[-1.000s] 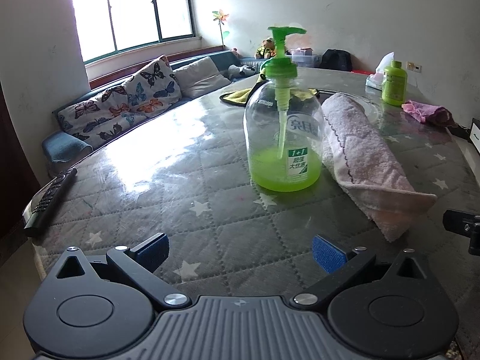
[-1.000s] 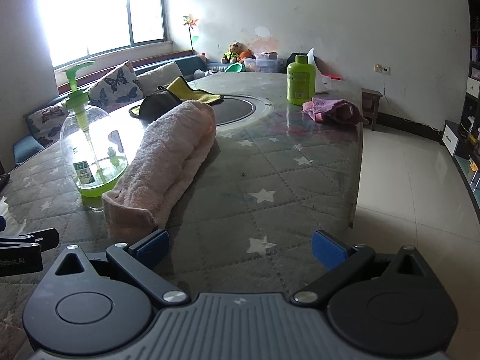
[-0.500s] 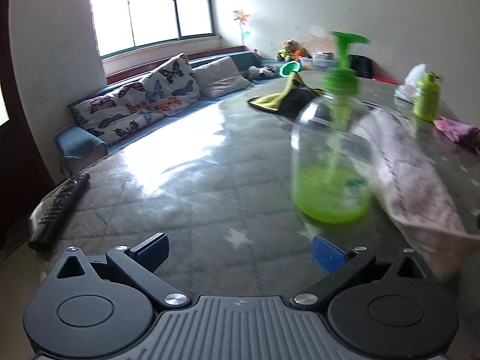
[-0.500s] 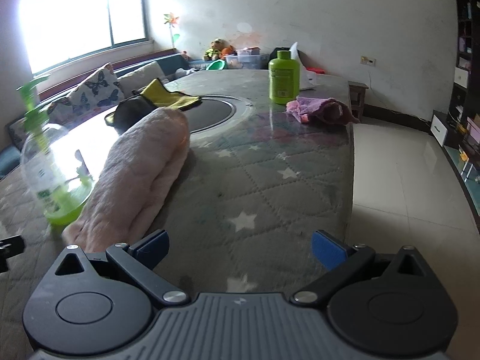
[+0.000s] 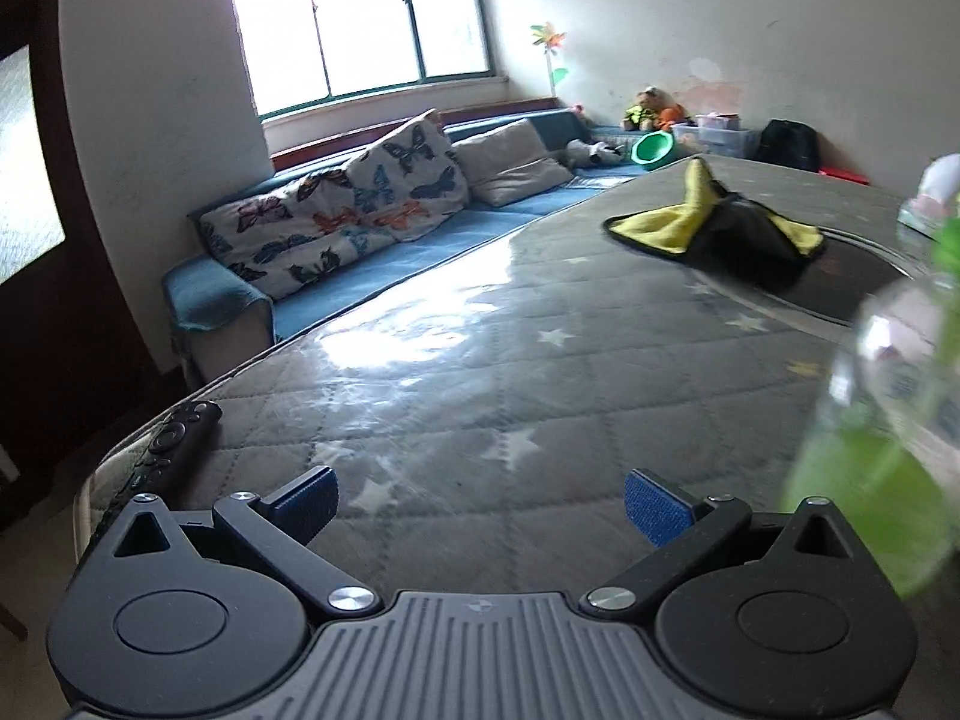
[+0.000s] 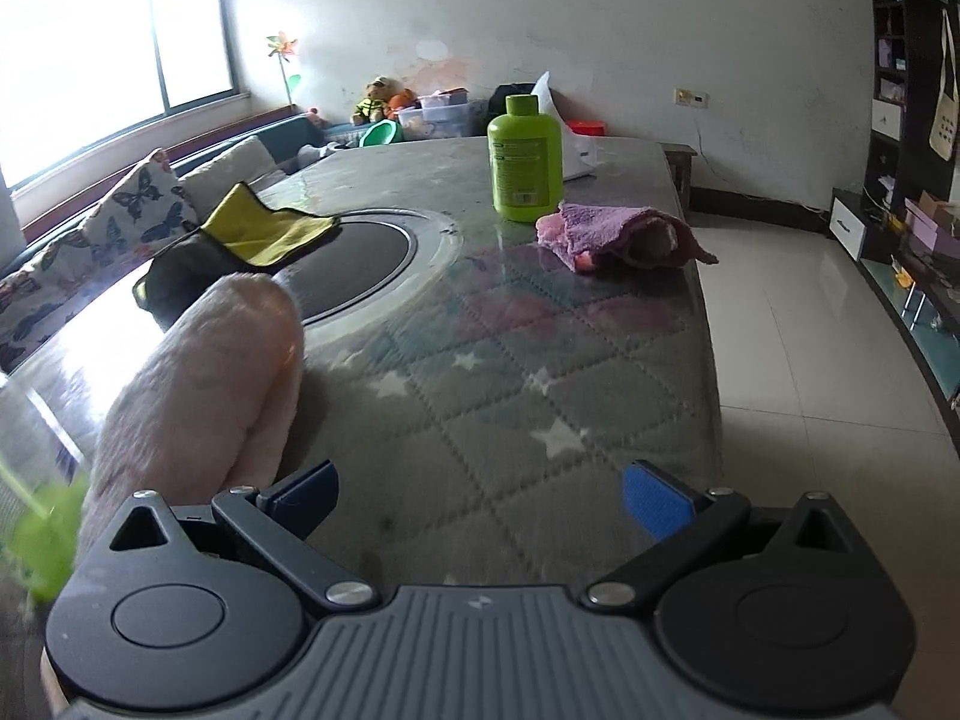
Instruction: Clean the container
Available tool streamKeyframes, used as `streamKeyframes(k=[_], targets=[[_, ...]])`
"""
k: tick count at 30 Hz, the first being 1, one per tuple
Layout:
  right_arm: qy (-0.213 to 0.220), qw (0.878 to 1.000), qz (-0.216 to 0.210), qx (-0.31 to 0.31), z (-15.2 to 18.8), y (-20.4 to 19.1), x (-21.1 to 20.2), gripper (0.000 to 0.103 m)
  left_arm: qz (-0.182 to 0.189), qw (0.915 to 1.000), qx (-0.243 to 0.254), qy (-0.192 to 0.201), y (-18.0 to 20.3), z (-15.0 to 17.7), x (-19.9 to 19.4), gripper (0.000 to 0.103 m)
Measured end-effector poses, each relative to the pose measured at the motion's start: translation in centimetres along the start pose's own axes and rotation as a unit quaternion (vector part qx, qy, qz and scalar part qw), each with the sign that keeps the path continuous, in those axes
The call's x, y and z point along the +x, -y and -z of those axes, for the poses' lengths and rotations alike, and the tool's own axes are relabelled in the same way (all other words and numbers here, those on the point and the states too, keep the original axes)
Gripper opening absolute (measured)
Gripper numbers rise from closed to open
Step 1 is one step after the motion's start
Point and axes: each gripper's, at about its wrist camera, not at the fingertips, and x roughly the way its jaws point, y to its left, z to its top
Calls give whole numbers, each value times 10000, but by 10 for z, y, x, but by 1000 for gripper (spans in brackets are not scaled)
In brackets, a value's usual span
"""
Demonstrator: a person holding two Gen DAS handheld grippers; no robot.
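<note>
The clear pump bottle [image 5: 882, 396] with green liquid stands blurred at the right edge of the left wrist view, to the right of my open left gripper [image 5: 480, 501], outside its fingers. Only a green sliver of the bottle [image 6: 42, 534] shows at the left edge of the right wrist view. A rolled pink towel [image 6: 204, 384] lies on the table just ahead-left of my open right gripper [image 6: 480, 498], close to its left finger. Both grippers hold nothing.
A yellow-and-black cloth [image 5: 726, 228] lies by the round dark inset [image 6: 360, 258]. A green bottle [image 6: 525, 159] and a purple cloth [image 6: 618, 237] sit at the far right. A remote [image 5: 174, 450] rests near the left table edge. The table edge [image 6: 714, 360] drops to tiled floor.
Both grippers have swung and moved forward: the pump bottle slid from the centre to the right edge of the left view, and to the far left edge of the right view. The towel looms closer.
</note>
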Motion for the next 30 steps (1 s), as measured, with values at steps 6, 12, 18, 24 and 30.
streamKeyframes(k=[6,12,18,24,30], targets=[[-10,9999,74,-72,-14,-8,21,103,-85,9998,-146,-108,-14,-2,21,103],[-66,9999,79,-72,-20,-14,38,103,3,9991,-334,-258,-22,-5,32,103],[-138,9998,74,-116,-20,-17,50,103,81,9982,-481,-341,-25,-7,36,103],[-110,9992,175,-329,-19,-22,55,103,174,9973,-608,-380,-29,-5,39,103],[-122,9990,232,-364,-20,-23,57,103,235,9965,-692,-398,-31,-5,40,103]])
